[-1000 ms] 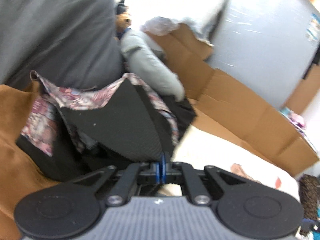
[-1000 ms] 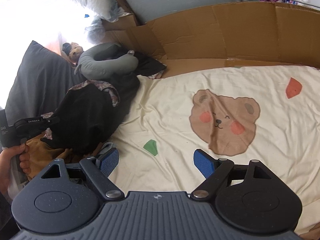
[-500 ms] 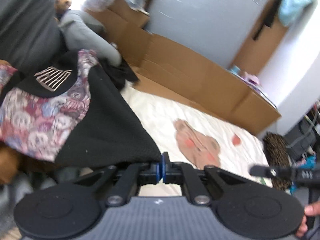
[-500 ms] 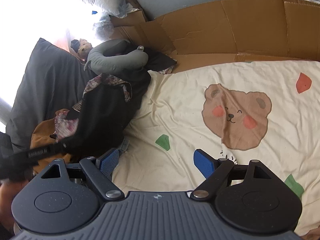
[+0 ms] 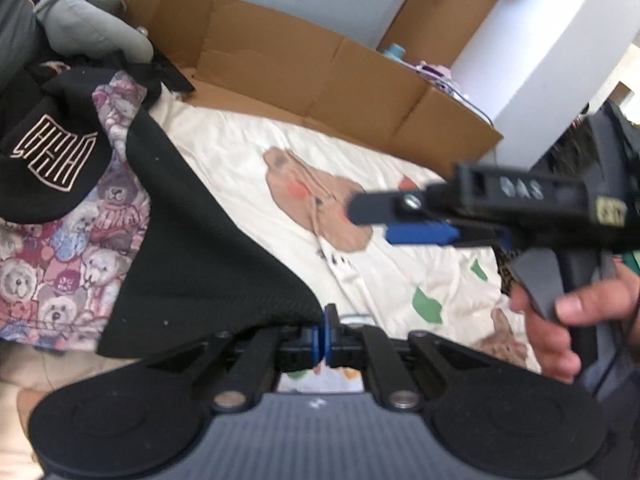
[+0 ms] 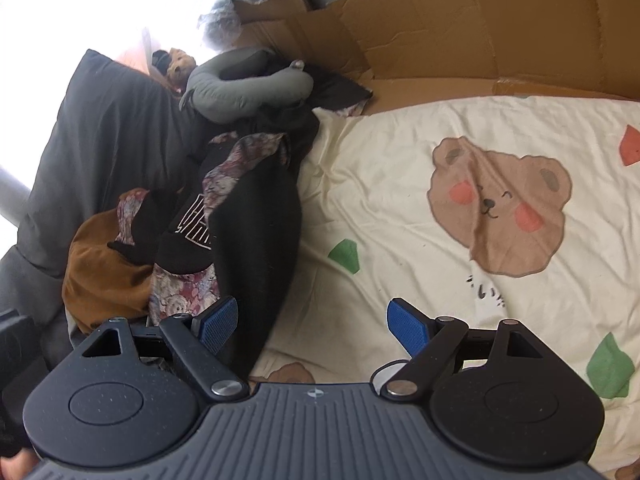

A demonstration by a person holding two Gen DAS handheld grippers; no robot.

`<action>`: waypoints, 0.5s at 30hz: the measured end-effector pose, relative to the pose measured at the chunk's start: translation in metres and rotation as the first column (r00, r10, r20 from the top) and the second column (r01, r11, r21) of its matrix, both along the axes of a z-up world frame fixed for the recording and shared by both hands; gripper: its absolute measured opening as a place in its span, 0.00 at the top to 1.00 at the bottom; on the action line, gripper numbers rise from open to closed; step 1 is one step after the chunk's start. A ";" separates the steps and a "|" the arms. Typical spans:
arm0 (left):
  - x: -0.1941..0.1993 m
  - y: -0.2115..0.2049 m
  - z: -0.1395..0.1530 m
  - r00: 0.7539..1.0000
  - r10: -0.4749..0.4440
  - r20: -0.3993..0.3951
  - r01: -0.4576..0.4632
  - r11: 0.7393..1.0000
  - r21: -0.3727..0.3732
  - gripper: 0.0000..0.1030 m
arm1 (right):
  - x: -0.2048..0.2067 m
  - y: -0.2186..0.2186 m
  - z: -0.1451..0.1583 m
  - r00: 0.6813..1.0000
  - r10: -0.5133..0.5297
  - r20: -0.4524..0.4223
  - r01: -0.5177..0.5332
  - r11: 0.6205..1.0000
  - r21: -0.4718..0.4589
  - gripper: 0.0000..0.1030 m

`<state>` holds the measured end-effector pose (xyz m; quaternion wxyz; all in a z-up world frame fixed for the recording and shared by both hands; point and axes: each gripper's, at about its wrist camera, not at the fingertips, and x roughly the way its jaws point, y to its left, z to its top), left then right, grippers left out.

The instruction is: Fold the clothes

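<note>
My left gripper (image 5: pixel 325 332) is shut on an edge of a black garment (image 5: pixel 208 248) with a teddy-bear print lining (image 5: pixel 68 256) and a white-lettered patch (image 5: pixel 56 154), and holds it stretched off the pile at the left. The same garment hangs as a long black fold in the right wrist view (image 6: pixel 256 248). My right gripper (image 6: pixel 310 326) is open and empty, low over the cream bear-print bedsheet (image 6: pixel 420 208), just right of the garment. It also shows in the left wrist view (image 5: pixel 420 234), held by a hand at the right.
A brown garment (image 6: pixel 100 268) and a dark grey pillow (image 6: pixel 100 132) lie left of the pile. A grey neck pillow (image 6: pixel 244 88) sits behind it. Flattened cardboard (image 6: pixel 460 32) lines the wall behind the bed. The sheet (image 5: pixel 248 152) stretches to the right.
My left gripper has swung right, pulling the black garment off the pile toward the sheet. My right gripper has come into the left wrist view and stayed open.
</note>
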<state>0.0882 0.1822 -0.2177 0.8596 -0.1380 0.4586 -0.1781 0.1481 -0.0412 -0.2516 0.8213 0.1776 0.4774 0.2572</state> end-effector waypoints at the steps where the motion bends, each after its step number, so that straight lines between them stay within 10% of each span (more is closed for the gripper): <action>1: -0.003 -0.001 -0.002 1.000 -0.004 -0.004 0.004 1.000 -0.001 0.97 | 0.000 0.003 -0.001 1.000 0.010 -0.003 -0.010 1.000 0.001 0.17; 15: -0.025 -0.023 -0.032 0.997 -0.059 -0.052 0.058 0.998 -0.031 0.98 | 0.000 0.057 -0.033 0.979 0.192 -0.072 -0.194 0.981 -0.019 0.17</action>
